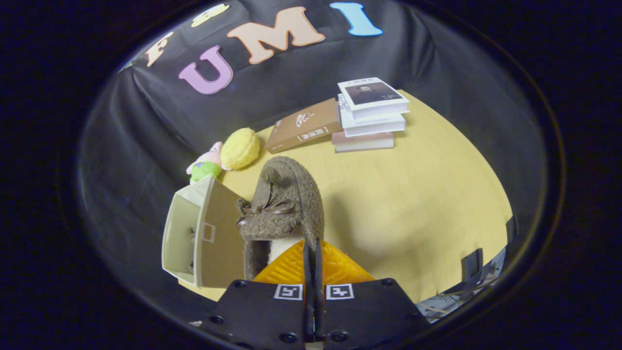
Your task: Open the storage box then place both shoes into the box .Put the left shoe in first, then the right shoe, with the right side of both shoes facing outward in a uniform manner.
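My gripper point(312, 257) pinches the shoe point(282, 209) by its collar, lifted for transfer; open storage box point(194, 238) sits just left.

gripper point(312, 253): two flat black body plates point(262, 311) seen | square coded marker point(288, 291) borne by each | round screws point(288, 336) set along edges

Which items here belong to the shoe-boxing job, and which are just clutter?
Job: brown fuzzy shoe, pinched in the tool; open storage box beside it.
Clutter: stacked books, brown book, yellow plush, pink-green plush toy.
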Available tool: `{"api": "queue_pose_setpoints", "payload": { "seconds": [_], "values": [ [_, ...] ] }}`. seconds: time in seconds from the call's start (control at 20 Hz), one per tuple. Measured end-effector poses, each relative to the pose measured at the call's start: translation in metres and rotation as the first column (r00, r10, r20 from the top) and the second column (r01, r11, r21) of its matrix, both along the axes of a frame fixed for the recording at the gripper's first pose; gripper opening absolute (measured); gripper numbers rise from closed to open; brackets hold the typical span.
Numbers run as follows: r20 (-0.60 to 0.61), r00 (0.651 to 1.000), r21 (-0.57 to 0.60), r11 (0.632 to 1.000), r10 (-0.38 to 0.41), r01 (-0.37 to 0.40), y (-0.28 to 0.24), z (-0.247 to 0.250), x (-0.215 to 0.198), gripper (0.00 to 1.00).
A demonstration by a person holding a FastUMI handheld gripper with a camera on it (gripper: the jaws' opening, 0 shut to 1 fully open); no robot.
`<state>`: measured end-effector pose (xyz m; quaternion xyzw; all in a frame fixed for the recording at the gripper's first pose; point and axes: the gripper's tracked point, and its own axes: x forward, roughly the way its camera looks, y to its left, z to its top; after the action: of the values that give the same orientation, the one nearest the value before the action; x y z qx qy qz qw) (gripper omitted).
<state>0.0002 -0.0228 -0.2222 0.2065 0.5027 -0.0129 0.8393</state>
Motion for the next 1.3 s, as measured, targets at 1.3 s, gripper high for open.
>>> {"api": "queue_pose_setpoints", "payload": {
  "seconds": [1.3],
  "values": [
    [0.072,0.995,-0.018,0.997,0.076,-0.075,0.234,0.014,0.035,0.04]
  ]
}}
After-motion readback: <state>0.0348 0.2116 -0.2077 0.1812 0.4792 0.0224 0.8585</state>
